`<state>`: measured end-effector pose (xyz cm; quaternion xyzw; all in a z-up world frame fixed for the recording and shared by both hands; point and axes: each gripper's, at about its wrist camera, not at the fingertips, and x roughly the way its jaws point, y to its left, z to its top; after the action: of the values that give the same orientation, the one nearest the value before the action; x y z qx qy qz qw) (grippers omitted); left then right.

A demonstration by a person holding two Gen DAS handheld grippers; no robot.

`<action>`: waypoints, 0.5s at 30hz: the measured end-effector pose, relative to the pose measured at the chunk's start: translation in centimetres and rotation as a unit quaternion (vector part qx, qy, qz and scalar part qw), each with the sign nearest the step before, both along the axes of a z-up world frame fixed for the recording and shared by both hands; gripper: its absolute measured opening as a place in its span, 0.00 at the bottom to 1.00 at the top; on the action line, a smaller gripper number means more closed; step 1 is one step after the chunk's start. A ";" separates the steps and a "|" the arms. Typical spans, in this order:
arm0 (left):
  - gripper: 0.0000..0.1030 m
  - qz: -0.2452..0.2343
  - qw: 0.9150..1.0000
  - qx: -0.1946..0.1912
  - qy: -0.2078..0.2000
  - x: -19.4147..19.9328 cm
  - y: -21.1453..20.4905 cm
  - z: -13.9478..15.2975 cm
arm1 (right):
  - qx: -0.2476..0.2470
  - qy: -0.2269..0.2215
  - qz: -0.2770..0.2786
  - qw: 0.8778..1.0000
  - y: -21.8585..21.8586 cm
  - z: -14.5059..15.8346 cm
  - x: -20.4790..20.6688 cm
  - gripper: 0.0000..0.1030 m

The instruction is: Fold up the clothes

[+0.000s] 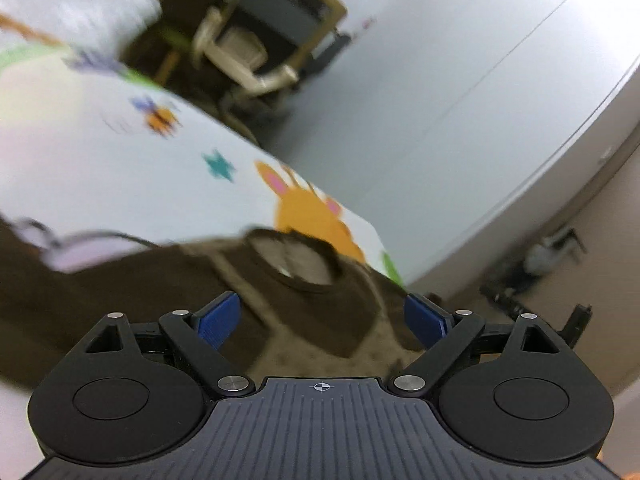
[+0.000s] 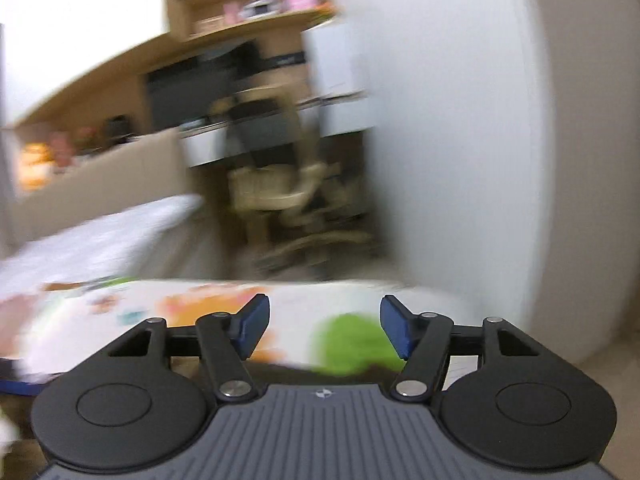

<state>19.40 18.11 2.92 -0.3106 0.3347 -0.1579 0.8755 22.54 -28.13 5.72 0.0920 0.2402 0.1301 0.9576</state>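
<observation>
The left gripper [image 1: 322, 320] has its jaws spread wide, with nothing between the blue pads [image 1: 218, 320]. Just beyond the jaws lies a brown garment [image 1: 132, 292], its round neck opening [image 1: 296, 262] straight ahead of them. The garment rests on a white mat [image 1: 120, 168] printed with cartoon animals, which stretches ahead and to the left. Far ahead, blurred, stands a beige chair [image 1: 248, 56]

My right cam is smeared w/ blur: chair [image 2: 288, 196] & shelf bits [image 2: 260, 8] unreadable. The brown garment [image 1: 132, 300] runs off left cam's left edge, its near part hid behind my left gripper [image 1: 322, 322]
</observation>
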 end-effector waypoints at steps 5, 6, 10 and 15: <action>0.91 0.003 0.998 -0.030 0.049 4.0 -1.6 -3.3 | 0.040 0.098 0.110 0.988 7.0 -4.3 4.5 0.60; 0.91 0.003 0.998 -0.036 0.058 4.8 -2.0 -4.0 | 0.039 0.116 0.120 0.985 8.4 -5.4 5.4 0.60; 0.91 0.018 0.995 -0.068 0.076 6.6 -1.2 -5.8 | 0.049 0.162 0.190 0.967 12.4 -7.8 7.7 0.60; 0.91 0.044 0.995 -0.051 0.070 10.2 0.5 -5.7 | 0.032 0.097 0.132 0.986 14.1 -7.3 11.2 0.59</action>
<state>29.64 18.65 -2.83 -0.3798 0.3728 -0.1137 0.8390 33.70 -14.04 -1.56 0.1025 0.3378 0.2532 0.9007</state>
